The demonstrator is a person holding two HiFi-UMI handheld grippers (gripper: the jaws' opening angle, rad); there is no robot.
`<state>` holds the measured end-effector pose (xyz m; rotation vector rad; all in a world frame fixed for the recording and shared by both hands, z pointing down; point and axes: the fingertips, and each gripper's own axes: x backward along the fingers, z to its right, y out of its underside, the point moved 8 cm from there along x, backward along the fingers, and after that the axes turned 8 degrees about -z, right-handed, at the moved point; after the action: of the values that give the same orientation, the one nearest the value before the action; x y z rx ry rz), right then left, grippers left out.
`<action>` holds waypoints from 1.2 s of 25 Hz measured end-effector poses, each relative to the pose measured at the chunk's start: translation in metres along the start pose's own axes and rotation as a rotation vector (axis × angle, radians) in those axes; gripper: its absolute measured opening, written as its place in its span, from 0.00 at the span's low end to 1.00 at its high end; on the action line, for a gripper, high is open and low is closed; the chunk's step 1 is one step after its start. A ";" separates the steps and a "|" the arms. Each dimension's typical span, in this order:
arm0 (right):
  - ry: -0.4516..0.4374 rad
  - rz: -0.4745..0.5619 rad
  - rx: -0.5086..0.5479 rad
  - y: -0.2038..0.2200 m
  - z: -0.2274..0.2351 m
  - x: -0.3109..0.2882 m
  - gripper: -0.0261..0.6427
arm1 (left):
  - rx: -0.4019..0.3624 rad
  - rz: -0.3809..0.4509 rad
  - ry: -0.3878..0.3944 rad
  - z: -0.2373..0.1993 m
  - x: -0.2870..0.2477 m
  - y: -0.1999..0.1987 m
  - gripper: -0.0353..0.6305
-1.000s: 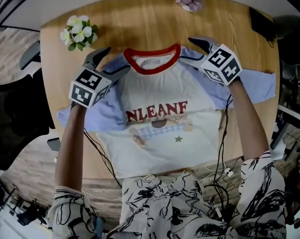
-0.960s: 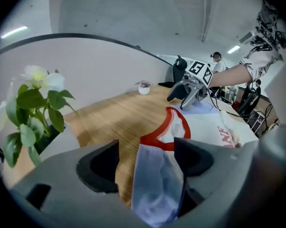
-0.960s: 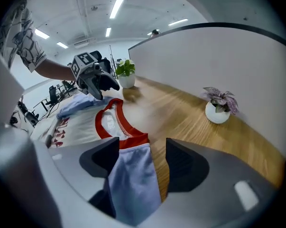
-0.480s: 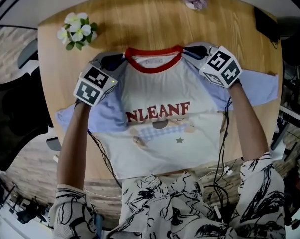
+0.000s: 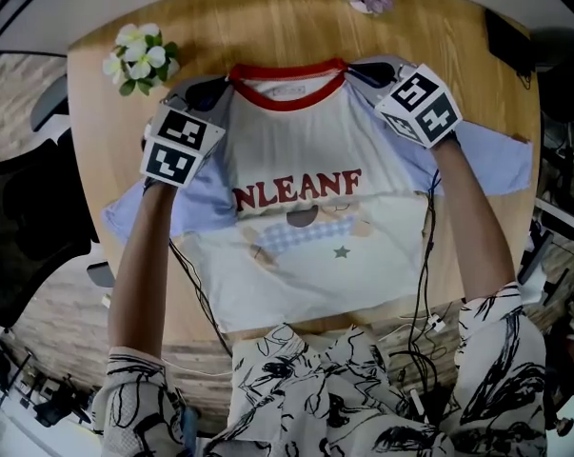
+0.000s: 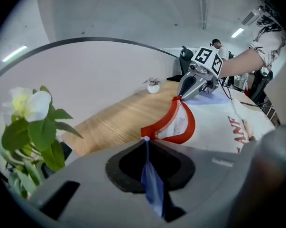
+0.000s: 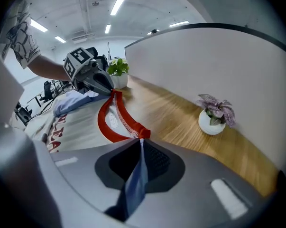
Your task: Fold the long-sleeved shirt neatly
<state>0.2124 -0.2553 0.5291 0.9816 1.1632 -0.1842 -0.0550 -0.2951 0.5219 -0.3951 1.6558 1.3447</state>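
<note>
**Inspector:** Where is the shirt [image 5: 296,217] placed?

**Assessor:** It is laid flat on the table [image 5: 267,27], print up, with the collar [image 5: 288,84] at the far end and the hem towards the person.

**Inspector:** And the grips?

**Assessor:** The jaws of both have just been closing. Blue shoulder cloth is pinched tight in the left gripper [image 6: 145,141] left of the collar, and in the right gripper [image 7: 142,140] right of it.

**Inspector:** What is the governing relation?

**Assessor:** Both holds are at the far end of the long axis, so the body lies towards the person. An even draw that way is judged necessary.

shirt [image 5: 306,208] – flat, face-up – on table [image 5: 267,36]
</note>
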 end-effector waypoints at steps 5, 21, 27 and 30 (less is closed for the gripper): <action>0.070 -0.011 -0.028 -0.017 0.033 -0.013 0.09 | -0.013 0.004 -0.066 -0.025 -0.017 -0.020 0.09; 0.103 0.010 -0.148 -0.014 0.045 -0.018 0.44 | 0.019 0.020 -0.112 -0.025 -0.032 -0.022 0.41; 0.112 0.083 -0.109 -0.011 0.013 0.031 0.52 | -0.048 0.095 -0.044 0.018 0.015 -0.025 0.51; 0.111 0.134 -0.100 -0.008 -0.013 0.063 0.52 | -0.050 0.134 -0.061 0.045 0.047 -0.021 0.51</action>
<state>0.2263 -0.2287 0.4722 0.9864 1.1915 0.0355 -0.0432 -0.2490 0.4730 -0.2737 1.6244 1.4847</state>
